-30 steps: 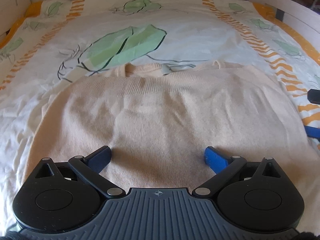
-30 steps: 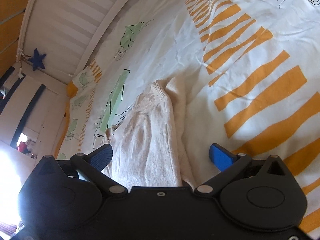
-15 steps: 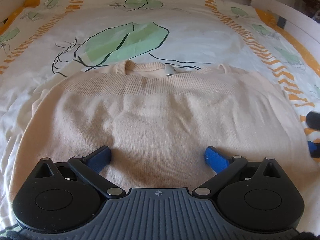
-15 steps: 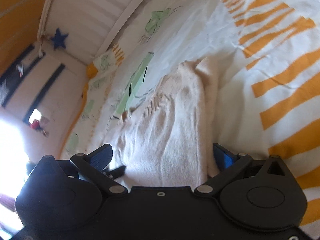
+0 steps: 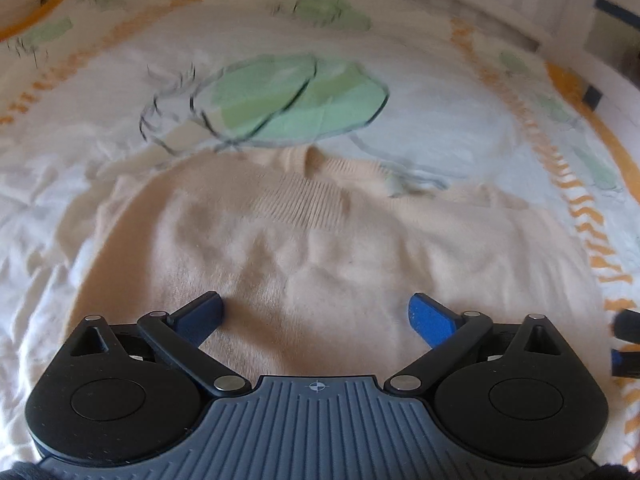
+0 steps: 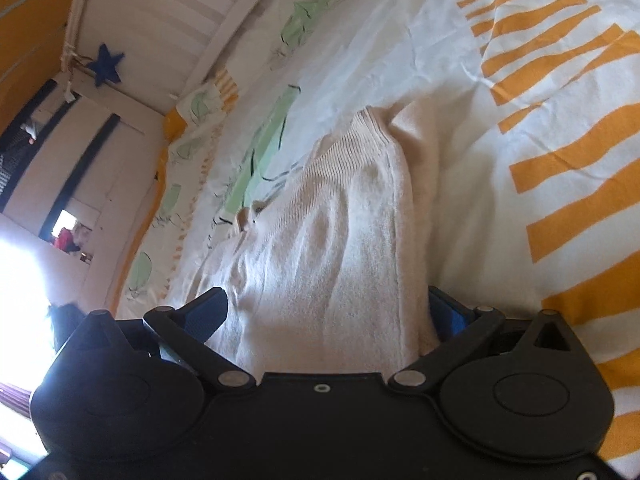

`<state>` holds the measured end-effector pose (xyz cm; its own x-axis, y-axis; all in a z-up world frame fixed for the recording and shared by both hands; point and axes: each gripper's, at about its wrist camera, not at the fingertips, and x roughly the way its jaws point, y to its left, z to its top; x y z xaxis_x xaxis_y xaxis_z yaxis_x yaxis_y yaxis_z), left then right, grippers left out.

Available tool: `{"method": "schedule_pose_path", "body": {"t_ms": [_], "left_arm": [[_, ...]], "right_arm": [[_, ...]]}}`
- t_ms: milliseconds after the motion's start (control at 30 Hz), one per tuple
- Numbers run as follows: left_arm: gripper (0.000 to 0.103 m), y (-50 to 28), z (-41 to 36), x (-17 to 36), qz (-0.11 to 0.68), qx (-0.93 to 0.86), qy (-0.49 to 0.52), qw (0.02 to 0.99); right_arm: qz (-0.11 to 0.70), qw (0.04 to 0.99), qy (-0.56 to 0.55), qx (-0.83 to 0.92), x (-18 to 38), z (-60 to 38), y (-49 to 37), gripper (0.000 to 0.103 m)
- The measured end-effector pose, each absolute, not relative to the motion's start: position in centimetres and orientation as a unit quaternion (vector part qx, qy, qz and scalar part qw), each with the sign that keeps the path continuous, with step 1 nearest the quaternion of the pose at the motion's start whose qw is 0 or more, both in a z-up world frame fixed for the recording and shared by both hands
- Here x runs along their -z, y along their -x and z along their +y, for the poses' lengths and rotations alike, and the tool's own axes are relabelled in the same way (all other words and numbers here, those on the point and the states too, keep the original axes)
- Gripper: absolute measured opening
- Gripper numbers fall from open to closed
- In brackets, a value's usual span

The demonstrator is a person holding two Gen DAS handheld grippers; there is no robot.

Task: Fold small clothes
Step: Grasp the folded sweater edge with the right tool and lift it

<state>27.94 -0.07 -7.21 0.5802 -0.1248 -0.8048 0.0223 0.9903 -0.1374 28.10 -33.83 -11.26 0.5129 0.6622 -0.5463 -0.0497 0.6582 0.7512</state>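
Basically, the cream sweater [image 5: 320, 248] lay flat on the leaf-print duvet [image 5: 460, 132], left gripper [image 5: 316, 314] and right gripper [image 6: 328, 312] both had jaws wide apart straddling its near edge, so each needed to pinch both layers squarely before lifting together.

Left wrist view: soft daylight, even. Motion blur smears the bedsheet [image 5: 400, 128] print and the sweater [image 5: 320, 248] knit across the upper and middle frame; the left gripper [image 5: 316, 316] at the bottom stays sharp. A soft shadow lies under its fingers. Fisheye bends the bed edges.

Right wrist view: sharper overall. A blown-out white glare fills the lower left edge. Sweater [image 6: 340, 248] folds cast gentle shadows; a darker shadow sits along its right side. The frame corners curve strongly and the upper left is dimmer.
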Motion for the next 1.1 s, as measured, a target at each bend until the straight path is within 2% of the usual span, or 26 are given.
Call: {"method": "schedule_pose_path", "body": {"t_ms": [33, 100, 200, 267, 567, 700, 1033, 1067, 1100], "left_arm": [[0.102, -28.5, -0.4, 7.8, 0.469, 0.041, 0.037, 0.882], [0.103, -28.9, -1.3, 8.1, 0.466, 0.047, -0.01, 0.883], [0.1, -28.8, -0.6, 7.4, 0.468, 0.062, -0.001, 0.881], [0.087, -28.3, 1.3, 6.7, 0.464, 0.069, 0.029, 0.883], [0.087, -23.8, 13.4, 3.7, 0.43, 0.023, 0.094, 0.897], [0.087, -21.9, 18.2, 3.6, 0.426, -0.007, 0.113, 0.897], [0.087, -19.8, 23.6, 5.4, 0.428, -0.007, 0.2, 0.881], [0.087, -19.8, 23.8, 5.5, 0.427, -0.006, 0.203, 0.881], [0.087, -19.8, 23.9, 5.7, 0.426, -0.005, 0.205, 0.881]], "right_arm": [[0.446, 0.798, -0.342, -0.22, 11.1, -33.6, -28.2, 0.088], [0.467, 0.79, -0.338, -0.21, 11.1, -33.1, -28.4, 0.031], [0.471, 0.795, -0.331, -0.19, 10.7, -32.4, -28.2, 0.032], [0.465, 0.813, -0.304, -0.178, 9.1, -31.4, -27.8, 0.032], [0.438, 0.845, -0.241, -0.19, 1.7, -23.9, -29.3, 0.032], [0.439, 0.842, -0.223, -0.222, 0.5, -18.4, -30.3, 0.032], [0.502, 0.82, -0.09, -0.258, 5.4, -3.1, -30.3, 0.03], [0.506, 0.822, -0.07, -0.253, 6.0, -2.1, -30.0, 0.031], [0.506, 0.824, -0.048, -0.251, 6.2, -1.3, -29.5, 0.036]]}}
